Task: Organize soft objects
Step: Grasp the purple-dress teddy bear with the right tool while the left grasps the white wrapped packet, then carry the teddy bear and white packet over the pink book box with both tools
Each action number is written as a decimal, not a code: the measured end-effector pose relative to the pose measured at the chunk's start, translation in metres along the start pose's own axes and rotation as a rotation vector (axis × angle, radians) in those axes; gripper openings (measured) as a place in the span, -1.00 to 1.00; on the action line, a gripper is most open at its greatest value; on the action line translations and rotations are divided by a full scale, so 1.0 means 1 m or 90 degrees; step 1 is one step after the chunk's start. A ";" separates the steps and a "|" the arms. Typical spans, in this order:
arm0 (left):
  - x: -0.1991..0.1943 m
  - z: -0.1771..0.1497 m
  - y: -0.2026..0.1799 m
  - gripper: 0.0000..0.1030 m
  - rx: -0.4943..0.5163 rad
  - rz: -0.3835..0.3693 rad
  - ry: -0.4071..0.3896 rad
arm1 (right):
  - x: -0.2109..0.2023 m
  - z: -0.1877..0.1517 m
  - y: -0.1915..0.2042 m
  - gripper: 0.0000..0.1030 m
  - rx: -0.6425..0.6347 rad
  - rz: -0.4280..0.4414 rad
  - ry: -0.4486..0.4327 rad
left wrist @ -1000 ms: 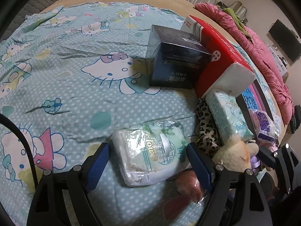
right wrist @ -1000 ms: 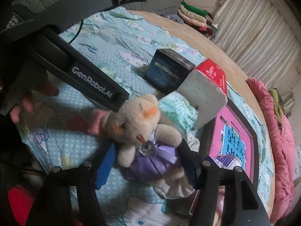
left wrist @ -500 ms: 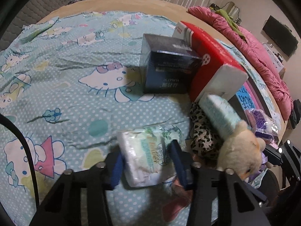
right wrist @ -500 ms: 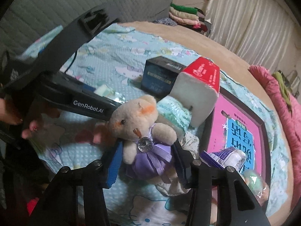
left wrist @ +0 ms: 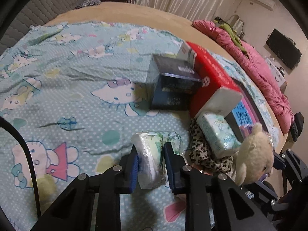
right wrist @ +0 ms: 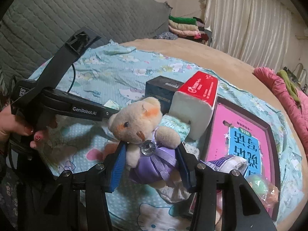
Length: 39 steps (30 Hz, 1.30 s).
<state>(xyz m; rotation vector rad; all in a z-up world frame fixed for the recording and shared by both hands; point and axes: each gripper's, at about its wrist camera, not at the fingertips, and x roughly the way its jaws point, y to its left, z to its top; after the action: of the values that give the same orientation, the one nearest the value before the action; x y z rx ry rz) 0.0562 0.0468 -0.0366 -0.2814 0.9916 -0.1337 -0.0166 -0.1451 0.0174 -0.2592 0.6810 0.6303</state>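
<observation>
- The left gripper (left wrist: 151, 160) has a soft wipes pack (left wrist: 154, 159) between its blue pads, and its jaws are closing on it. The pack is squeezed thin there.
- The pack is near the front edge of the bed, over the blue cat sheet (left wrist: 77, 88). I cannot tell if its far end touches the sheet.
- The right gripper (right wrist: 151, 165) is clenched on a teddy bear (right wrist: 146, 130), with its pads pressing the bear's purple dress (right wrist: 156, 163) from both sides.
- The bear is upright, its head above the pads, up off the sheet. In the left view it shows at the right side (left wrist: 254, 154).
- A person's hand (right wrist: 17, 129) holds the left gripper's handle at the left of the right view.
- Further in on the bed stands a dark box (left wrist: 171, 84). A red tissue pack (left wrist: 211, 82) lies just beside it on the right, touching it.
- A small green tissue pack (left wrist: 217, 134) leans against the white end of the red pack, on top of a spotted cloth (left wrist: 204, 150).
- A pink book (right wrist: 242, 140) lies flat near the right edge of the bed, just beside the red pack.
- A small purple packet (right wrist: 227, 162) rests on the near end of the book.
- A pink blanket (left wrist: 256, 67) is piled along the far right edge of the bed.
- Folded clothes (right wrist: 184, 27) are stacked behind the bed, by the curtain (right wrist: 250, 19).
</observation>
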 end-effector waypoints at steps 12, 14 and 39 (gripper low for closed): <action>-0.048 0.009 -0.017 -0.56 0.011 0.015 -0.070 | -0.016 0.001 -0.015 0.00 0.042 -0.009 -0.035; -0.055 0.011 -0.023 -0.56 0.019 0.018 -0.081 | -0.019 0.002 -0.018 0.00 0.052 -0.009 -0.044; -0.094 0.027 -0.117 -0.60 0.109 -0.014 -0.129 | -0.076 -0.008 -0.086 -0.01 0.203 -0.081 -0.137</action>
<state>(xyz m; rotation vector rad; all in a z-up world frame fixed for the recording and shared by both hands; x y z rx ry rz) 0.0297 -0.0385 0.0872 -0.1460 0.7714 -0.2048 -0.0133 -0.2503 0.0629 0.0614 0.5426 0.4121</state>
